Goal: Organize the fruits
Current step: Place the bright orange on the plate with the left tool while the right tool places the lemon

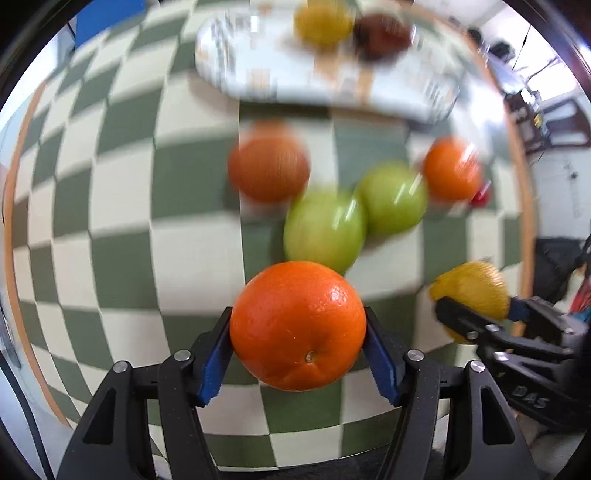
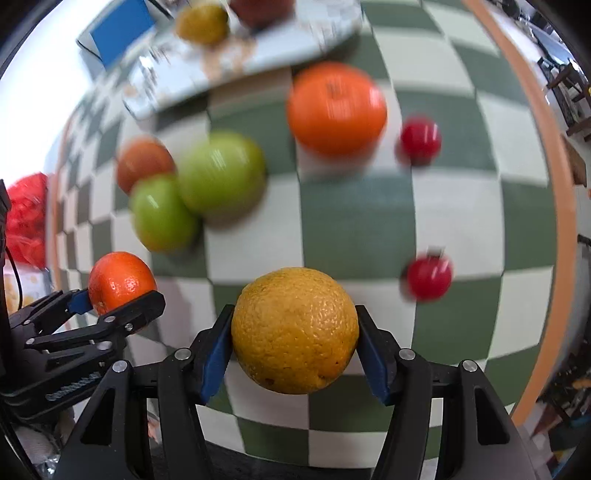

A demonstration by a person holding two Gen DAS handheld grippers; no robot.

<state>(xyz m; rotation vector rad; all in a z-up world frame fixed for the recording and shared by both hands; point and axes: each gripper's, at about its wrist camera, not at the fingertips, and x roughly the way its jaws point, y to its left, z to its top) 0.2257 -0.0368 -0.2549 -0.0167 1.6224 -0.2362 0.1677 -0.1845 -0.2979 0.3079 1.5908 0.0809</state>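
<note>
My left gripper (image 1: 297,339) is shut on a bright orange (image 1: 297,325), held above the checked cloth; the same orange (image 2: 121,281) shows at the left of the right wrist view. My right gripper (image 2: 294,343) is shut on a yellow-orange citrus (image 2: 294,329), which also shows as the yellow citrus (image 1: 471,291) at the right of the left wrist view. Below lie two green apples (image 1: 325,230) (image 1: 393,197), a dull orange fruit (image 1: 269,168) and another orange (image 1: 451,168). A pale oval tray (image 1: 236,70) at the top carries a yellow fruit (image 1: 323,22) and a dark red one (image 1: 384,33).
The green-and-cream checked cloth (image 2: 354,218) has an orange border (image 2: 554,155). Two small red fruits (image 2: 421,138) (image 2: 429,277) lie at the right. A red mesh bag (image 2: 26,218) sits off the cloth's left edge, and a blue box (image 2: 120,31) stands behind the tray.
</note>
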